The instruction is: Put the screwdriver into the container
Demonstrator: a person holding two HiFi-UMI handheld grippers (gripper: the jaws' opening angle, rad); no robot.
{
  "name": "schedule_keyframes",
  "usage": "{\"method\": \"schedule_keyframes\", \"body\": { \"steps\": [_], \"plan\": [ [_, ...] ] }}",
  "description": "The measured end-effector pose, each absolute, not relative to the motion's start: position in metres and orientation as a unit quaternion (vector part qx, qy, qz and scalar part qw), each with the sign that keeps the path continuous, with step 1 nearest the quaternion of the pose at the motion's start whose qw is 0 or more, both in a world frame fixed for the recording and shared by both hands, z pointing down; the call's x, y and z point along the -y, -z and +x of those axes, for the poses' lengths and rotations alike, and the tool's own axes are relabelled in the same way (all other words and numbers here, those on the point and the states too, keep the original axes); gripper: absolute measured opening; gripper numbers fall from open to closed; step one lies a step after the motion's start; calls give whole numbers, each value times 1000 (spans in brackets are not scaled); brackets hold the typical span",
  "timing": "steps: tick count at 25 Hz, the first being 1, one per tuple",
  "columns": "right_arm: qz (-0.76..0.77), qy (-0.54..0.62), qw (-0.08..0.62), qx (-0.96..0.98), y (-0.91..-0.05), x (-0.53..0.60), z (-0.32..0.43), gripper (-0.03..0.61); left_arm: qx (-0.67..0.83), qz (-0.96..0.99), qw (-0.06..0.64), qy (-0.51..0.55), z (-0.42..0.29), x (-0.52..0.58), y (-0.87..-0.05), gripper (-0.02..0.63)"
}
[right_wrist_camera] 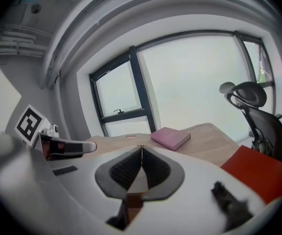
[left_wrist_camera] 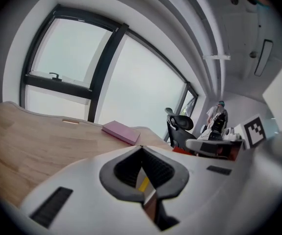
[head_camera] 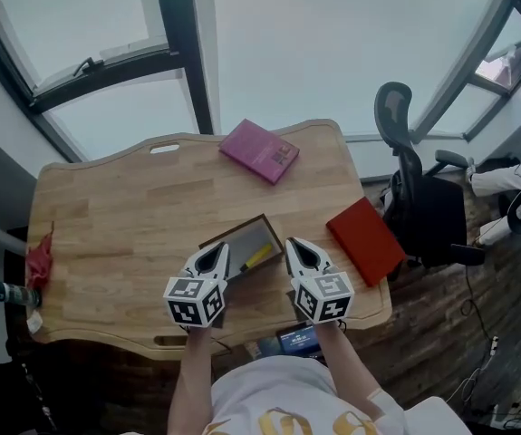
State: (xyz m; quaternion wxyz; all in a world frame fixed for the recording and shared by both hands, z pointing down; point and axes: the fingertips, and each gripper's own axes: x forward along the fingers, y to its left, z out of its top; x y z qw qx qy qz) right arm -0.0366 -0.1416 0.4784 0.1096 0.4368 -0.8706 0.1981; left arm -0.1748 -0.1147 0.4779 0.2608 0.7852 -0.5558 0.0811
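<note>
Daylight from tall windows [head_camera: 332, 43] falls on a pale wooden tabletop [head_camera: 106, 234], with an office chair [head_camera: 419, 198] to its right. The yellow-handled screwdriver [head_camera: 258, 258] lies inside the container [head_camera: 237, 227] near the front edge. Flanking it, the left tool [head_camera: 217, 254] and right tool [head_camera: 296, 247] are both closed and empty. A pink book [head_camera: 260, 150] and a red book [head_camera: 365, 240] lie nearby.

— How many books were on the tabletop [head_camera: 124, 225]?
— There were two: one pink book [head_camera: 260, 150] and one red book [head_camera: 366, 239].
— And the container?
— Only one container [head_camera: 235, 230], and one screwdriver [head_camera: 258, 258].
— How many tongs were there?
— Two: the left tongs [head_camera: 218, 250] and the right tongs [head_camera: 294, 246].
— Anything more?
— One office chair [head_camera: 423, 208], one red cloth [head_camera: 39, 259] and one bottle [head_camera: 11, 293].
</note>
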Motion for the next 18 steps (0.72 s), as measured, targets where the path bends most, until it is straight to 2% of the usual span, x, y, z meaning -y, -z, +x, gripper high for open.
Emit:
{"method": "schedule_keyframes", "body": {
  "steps": [5, 8, 13, 18],
  "plan": [
    [416, -220, 66, 880, -463, 128, -49, 31, 587, 780, 200, -87, -184, 97, -458, 14],
    [404, -219, 48, 887, -455, 116, -55, 31, 593, 780, 188, -61, -188, 85, -446, 14],
    [393, -153, 76, 904, -438, 107, -69, 32, 615, 766, 179, -63, -199, 79, -437, 14],
    [382, -103, 88, 914, -422, 104, -79, 31, 647, 751, 111, -75, -203, 72, -415, 14]
  ]
}}
